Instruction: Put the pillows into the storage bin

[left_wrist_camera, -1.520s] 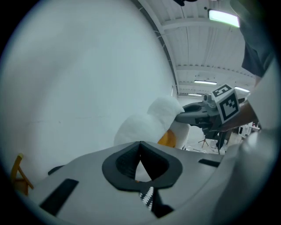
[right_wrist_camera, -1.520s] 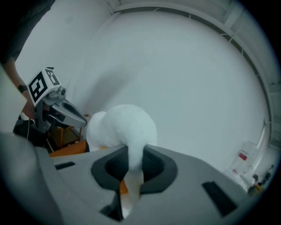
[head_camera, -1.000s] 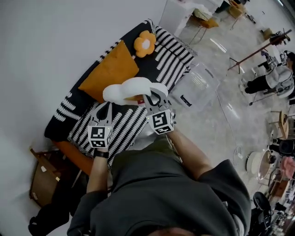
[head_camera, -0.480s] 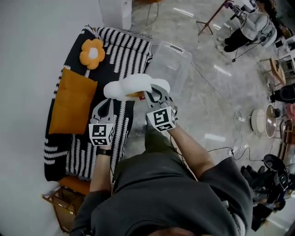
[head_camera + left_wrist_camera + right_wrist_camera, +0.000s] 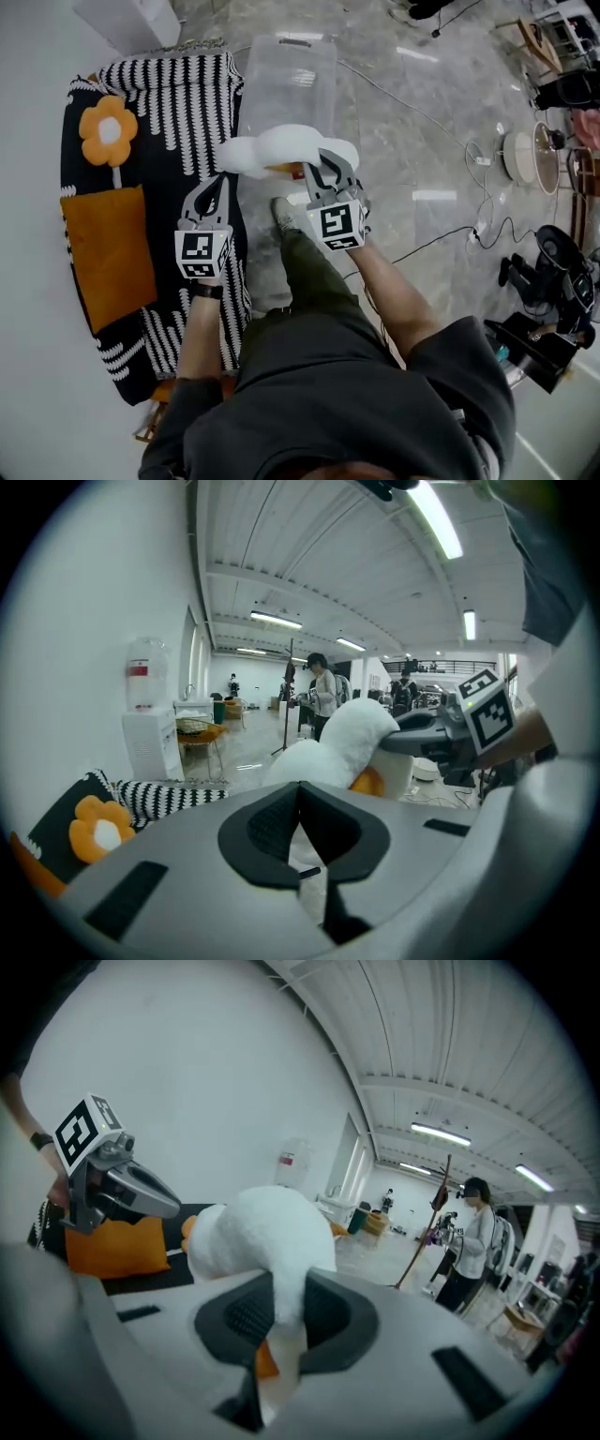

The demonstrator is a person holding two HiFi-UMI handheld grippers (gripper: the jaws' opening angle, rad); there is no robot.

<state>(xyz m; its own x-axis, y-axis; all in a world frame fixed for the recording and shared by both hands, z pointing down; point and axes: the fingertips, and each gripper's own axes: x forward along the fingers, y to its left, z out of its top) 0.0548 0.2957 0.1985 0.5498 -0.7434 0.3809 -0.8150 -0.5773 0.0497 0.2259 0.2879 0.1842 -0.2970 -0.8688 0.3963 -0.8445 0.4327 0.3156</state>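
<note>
A white cloud-shaped pillow (image 5: 281, 150) with an orange patch underneath hangs in the air, and my right gripper (image 5: 323, 173) is shut on its edge. In the right gripper view the pillow (image 5: 262, 1232) bulges out from between the pads. The clear storage bin (image 5: 286, 75) stands on the floor just beyond the pillow, beside the sofa. My left gripper (image 5: 208, 202) hovers over the sofa's striped edge, to the left of the pillow, its jaws closed with nothing between them. An orange pillow (image 5: 111, 253) and a flower-shaped pillow (image 5: 108, 131) lie on the sofa.
The sofa carries a black-and-white striped cover (image 5: 192, 103). The person's shoe (image 5: 284, 214) stands on the floor below the pillow. Cables (image 5: 450, 234) and a white pot (image 5: 520, 155) lie to the right. A water dispenser (image 5: 150, 733) stands by the wall; a person (image 5: 469, 1241) stands further back.
The view has swung round from the sofa toward the floor. The right gripper has carried the white pillow off the sofa to just in front of the bin. The left gripper came along, still closed.
</note>
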